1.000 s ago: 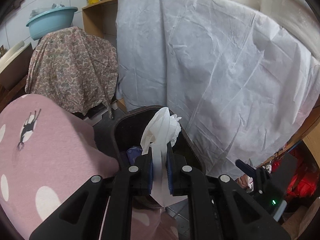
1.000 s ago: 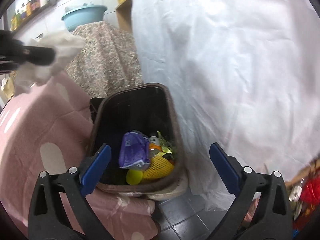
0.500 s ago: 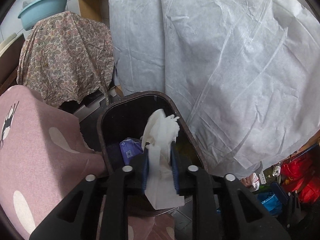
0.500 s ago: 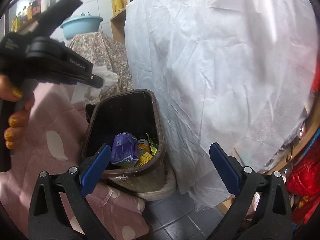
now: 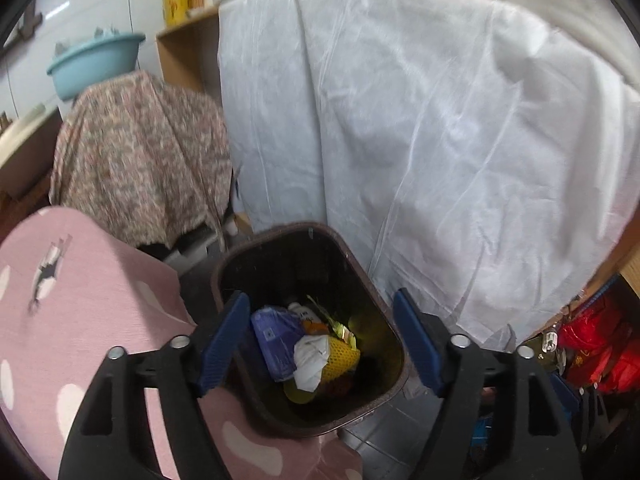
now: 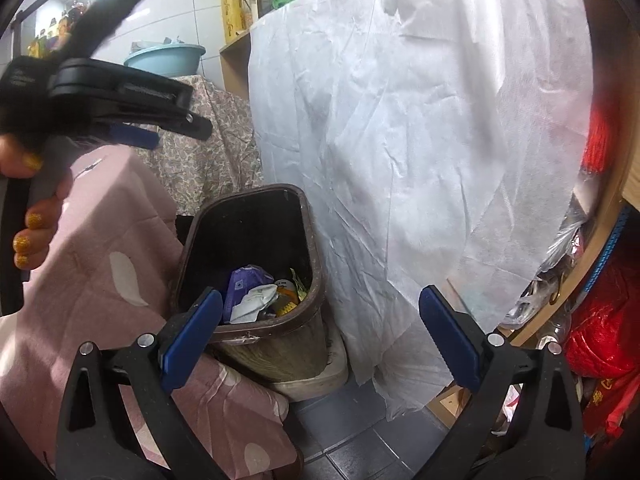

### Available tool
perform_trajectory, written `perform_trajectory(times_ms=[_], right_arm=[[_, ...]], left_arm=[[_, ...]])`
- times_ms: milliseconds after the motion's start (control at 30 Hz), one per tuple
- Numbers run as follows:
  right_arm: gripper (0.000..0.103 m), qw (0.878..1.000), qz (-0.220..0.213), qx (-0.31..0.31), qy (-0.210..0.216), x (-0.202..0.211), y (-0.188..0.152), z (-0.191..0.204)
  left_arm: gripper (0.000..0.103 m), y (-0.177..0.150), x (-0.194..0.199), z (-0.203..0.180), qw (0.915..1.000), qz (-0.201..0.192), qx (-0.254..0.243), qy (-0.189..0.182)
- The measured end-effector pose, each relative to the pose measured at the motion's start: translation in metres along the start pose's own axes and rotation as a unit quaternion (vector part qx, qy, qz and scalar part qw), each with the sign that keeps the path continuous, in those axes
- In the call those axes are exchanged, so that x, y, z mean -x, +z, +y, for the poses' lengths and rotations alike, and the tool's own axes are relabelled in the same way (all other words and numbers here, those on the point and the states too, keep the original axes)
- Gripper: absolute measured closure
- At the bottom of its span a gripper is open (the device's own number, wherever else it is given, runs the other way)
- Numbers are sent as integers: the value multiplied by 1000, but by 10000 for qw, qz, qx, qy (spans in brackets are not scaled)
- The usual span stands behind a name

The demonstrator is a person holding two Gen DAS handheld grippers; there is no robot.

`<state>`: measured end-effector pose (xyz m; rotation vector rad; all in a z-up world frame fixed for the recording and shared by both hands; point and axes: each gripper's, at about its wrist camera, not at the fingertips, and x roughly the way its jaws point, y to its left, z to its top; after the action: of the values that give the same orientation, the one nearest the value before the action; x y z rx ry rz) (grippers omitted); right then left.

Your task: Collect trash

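Left wrist view: the left gripper (image 5: pixel 320 336) hangs over a brown bin (image 5: pixel 396 364). Its 2 blue pads (image 5: pixel 224 336) stand far apart and are opening, with nothing held between them. Below the gap, a white tissue (image 5: pixel 310 360) lies crumpled in the bin. It rests on top of the other trash, touching a purple wrapper (image 5: pixel 274 340) on one side and a yellow net (image 5: pixel 340 356) on the other. In this view its long side runs up and down the picture, from the far side of the bin toward the near rim.

The bin stands on a grey tile floor (image 6: pixel 360 452). A pink cloth (image 5: pixel 80 300) is just beside it on one side and a big white sheet (image 5: pixel 420 160) hangs on the other.

In the right wrist view, the right gripper (image 6: pixel 320 336) is spread wide too and holds nothing. It is near the bin but not over it. Here the tissue (image 6: pixel 254 304) lies slanted beside the wrapper (image 6: pixel 240 284). A hand (image 6: pixel 28 216) grips the handle of the left gripper (image 6: pixel 160 124) up at the left, above the pink cloth (image 6: pixel 100 280). A blue basin (image 6: pixel 164 58) sits on a flowery cloth (image 6: pixel 208 152) behind.
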<state>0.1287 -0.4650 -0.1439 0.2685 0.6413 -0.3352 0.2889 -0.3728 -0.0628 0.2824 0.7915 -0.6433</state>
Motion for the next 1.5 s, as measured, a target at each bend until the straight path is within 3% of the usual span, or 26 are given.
perform_trajectory(times_ms=[233, 533, 733, 1033, 1200, 1333, 1500], right_arm=[[6, 9997, -197, 146, -90, 28, 2, 13], [6, 9966, -626, 456, 283, 75, 11, 62], [6, 9871, -1188, 741, 774, 129, 16, 117], [6, 9684, -1738, 1067, 1434, 196, 3, 181], [6, 9632, -1786, 1091, 1689, 221, -6, 199], [6, 9596, -1831, 1236, 1740, 235, -16, 209], [6, 9565, -1907, 1316, 1775, 247, -28, 211]], left_arm=[[5, -20, 77, 13, 9968, -796, -104, 50], [5, -75, 175, 68, 9858, -1606, 190, 460], [5, -130, 238, 107, 9675, -2284, 524, 948], [5, -189, 310, 144, 9473, -2473, 994, 1779], [5, -214, 335, 155, 9424, -2478, 1391, 1766], [5, -237, 349, 160, 9309, -2488, 1680, 2081], [5, -259, 362, 158, 9233, -2518, 1672, 2369]])
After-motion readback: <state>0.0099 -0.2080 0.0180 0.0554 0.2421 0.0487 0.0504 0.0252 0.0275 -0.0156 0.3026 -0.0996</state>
